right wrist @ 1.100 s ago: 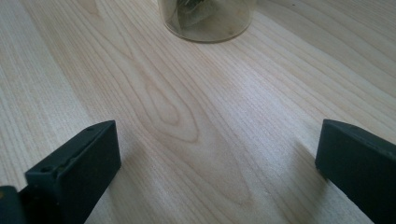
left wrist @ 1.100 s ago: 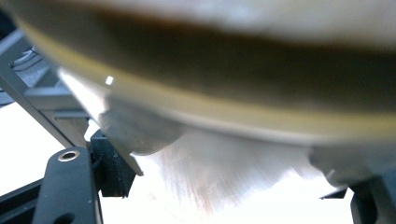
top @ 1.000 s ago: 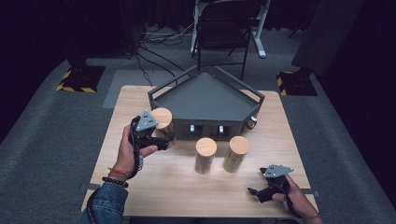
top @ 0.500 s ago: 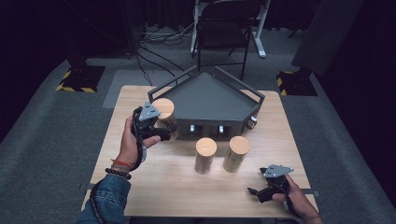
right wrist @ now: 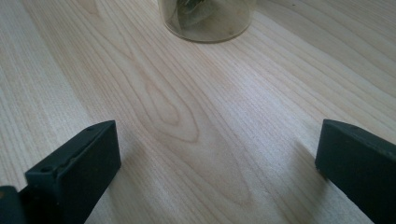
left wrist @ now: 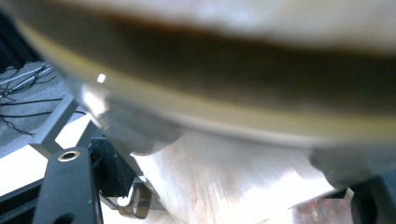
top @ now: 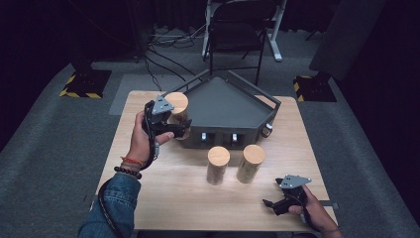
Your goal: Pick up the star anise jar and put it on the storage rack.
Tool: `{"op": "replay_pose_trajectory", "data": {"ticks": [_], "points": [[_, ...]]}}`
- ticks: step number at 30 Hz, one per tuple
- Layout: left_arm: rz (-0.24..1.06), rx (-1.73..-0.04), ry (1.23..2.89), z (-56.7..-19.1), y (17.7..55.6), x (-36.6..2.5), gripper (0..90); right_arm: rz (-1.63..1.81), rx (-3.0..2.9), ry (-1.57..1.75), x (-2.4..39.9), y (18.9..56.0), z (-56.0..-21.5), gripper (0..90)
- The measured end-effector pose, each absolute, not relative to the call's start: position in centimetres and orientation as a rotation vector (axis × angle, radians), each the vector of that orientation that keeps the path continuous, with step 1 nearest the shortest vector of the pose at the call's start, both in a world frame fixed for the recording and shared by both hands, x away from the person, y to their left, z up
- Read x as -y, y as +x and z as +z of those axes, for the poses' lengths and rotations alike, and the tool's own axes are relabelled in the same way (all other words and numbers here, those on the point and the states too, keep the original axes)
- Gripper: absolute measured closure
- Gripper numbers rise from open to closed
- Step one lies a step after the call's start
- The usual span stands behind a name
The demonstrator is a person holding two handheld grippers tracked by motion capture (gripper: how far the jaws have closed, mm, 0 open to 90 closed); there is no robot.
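Jar [top: 177, 113] with a cork lid clamped in the left tool [top: 174, 130], lifted off the surface [top: 163, 198] and held at the near-left corner of the dark five-sided tray [top: 225, 106]. Jaws pinch the jar's side from the person's side; grey plate of the tool sits just left of the cork lid. In the left gripper view the jar [left wrist: 224, 88] sits hard against the lens, blurred, glass wall and dark band across the frame; one black jaw at lower left, tray frame behind it.

Right tool [top: 271, 204] low over the near-right part of the surface, jaws spread wide with bare wood between them, gripping nothing. In the right gripper view the two black jaws stand far apart at the bottom corners; base of a glass jar [right wrist: 208, 18] ahead of them, well clear of the tips.

Two more cork-lidded jars upright on the surface between the two tools: one [top: 218, 164] nearer the middle, the other [top: 250, 162] just to its right, close together, apart from the tray's front wall. Both stand ahead and left of the right tool.
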State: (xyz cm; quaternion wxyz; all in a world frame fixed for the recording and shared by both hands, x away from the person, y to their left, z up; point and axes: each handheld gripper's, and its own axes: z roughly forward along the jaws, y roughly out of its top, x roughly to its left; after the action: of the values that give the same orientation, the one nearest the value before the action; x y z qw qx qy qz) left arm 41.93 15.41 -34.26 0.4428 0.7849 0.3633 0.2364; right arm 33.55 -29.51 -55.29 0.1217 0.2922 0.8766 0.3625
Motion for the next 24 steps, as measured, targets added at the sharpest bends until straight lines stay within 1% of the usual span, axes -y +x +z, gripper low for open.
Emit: {"op": "replay_pose_trajectory", "data": {"ticks": [24], "points": [[0.598,-0.931,1.923,-32.1,45.7,-13.7,24.7,1.060,-2.561,0.849,29.5,33.6,-55.3,0.0]]}}
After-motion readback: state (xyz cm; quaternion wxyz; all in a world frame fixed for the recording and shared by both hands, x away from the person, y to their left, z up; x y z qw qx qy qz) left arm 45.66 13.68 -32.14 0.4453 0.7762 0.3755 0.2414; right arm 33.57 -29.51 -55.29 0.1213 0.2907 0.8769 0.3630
